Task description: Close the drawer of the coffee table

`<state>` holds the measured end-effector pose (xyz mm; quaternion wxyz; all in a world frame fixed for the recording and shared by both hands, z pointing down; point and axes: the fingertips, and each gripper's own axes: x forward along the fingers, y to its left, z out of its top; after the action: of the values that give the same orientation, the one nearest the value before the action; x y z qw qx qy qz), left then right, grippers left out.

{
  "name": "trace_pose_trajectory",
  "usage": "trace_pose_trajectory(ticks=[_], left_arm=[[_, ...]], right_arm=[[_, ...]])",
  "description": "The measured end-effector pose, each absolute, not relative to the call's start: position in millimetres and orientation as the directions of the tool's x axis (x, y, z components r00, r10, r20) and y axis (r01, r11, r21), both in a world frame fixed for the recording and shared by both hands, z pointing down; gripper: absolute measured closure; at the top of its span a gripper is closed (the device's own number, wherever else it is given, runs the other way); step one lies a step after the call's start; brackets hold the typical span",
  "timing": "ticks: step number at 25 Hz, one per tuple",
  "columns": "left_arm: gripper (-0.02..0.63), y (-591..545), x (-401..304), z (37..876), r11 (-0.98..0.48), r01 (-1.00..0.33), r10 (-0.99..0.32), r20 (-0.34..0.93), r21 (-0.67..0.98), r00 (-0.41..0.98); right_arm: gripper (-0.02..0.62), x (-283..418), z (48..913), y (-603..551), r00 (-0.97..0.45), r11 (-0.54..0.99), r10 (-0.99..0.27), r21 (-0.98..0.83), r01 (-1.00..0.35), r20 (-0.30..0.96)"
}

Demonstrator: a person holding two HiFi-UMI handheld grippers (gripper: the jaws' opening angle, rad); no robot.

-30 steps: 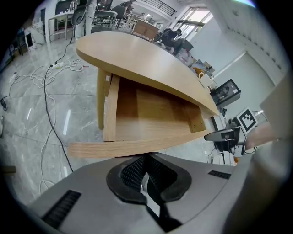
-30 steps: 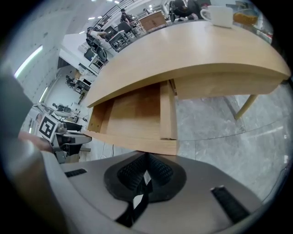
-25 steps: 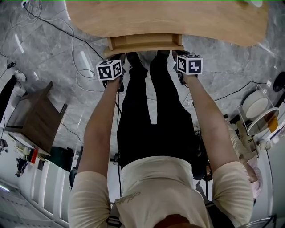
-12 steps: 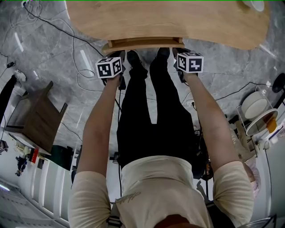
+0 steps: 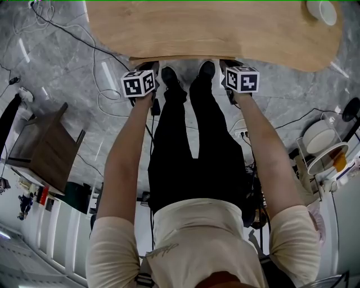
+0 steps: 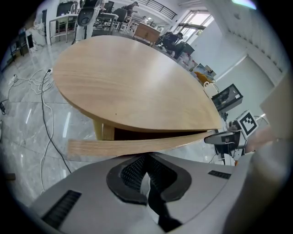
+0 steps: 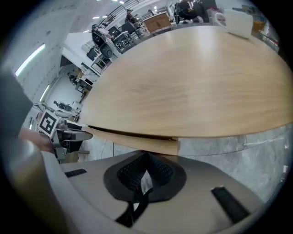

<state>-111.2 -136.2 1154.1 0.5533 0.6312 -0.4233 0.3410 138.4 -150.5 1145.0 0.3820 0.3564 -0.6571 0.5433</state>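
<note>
Left tool (image 6: 147, 161) and right tool (image 7: 145, 160), both clenched empty, meet the drawer front (image 6: 114, 147) beneath the tabletop edge (image 6: 151, 128).

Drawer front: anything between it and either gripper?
Nothing. Each gripper view shows it: left gripper and right gripper, jaws together, have their tips right at the drawer front.

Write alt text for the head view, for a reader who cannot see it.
Seen from above, a person reaches both arms forward, left gripper and right gripper at the drawer front, a thin strip under the wooden coffee table. A white cup sits at the tabletop's far right; cables cross the grey floor.
</note>
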Motion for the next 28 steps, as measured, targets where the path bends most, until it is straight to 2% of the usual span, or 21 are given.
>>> trace_pose_trajectory(ticks=[11,16,23,28], left_arm=[[0.602,-158.1,-113.9,1156.1,-0.005,-0.903,-0.164,0.891,0.429,0.424],[0.603,-157.8,-111.1,1159.8,-0.056,-0.908,-0.133,0.898,0.415,0.419],[0.602,-159.0,-101.9,1167.6,-0.001,-0.872,-0.127,0.865,0.490,0.486],[0.601,-150.8,-89.0,1161.9,-0.043,-0.856,-0.083,0.852,0.516,0.518]], right_arm=[[0.597,133.9,1150.7,-171.3,-0.460,0.144,-0.032,-0.451,-0.881,0.887],[0.597,135.1,1152.4,-172.9,-0.461,0.126,-0.041,-0.453,-0.882,0.886],[0.597,135.0,1160.2,-170.1,-0.494,0.161,-0.018,-0.486,-0.859,0.869],[0.597,135.6,1156.0,-158.8,-0.479,0.217,0.010,-0.469,-0.856,0.878]])
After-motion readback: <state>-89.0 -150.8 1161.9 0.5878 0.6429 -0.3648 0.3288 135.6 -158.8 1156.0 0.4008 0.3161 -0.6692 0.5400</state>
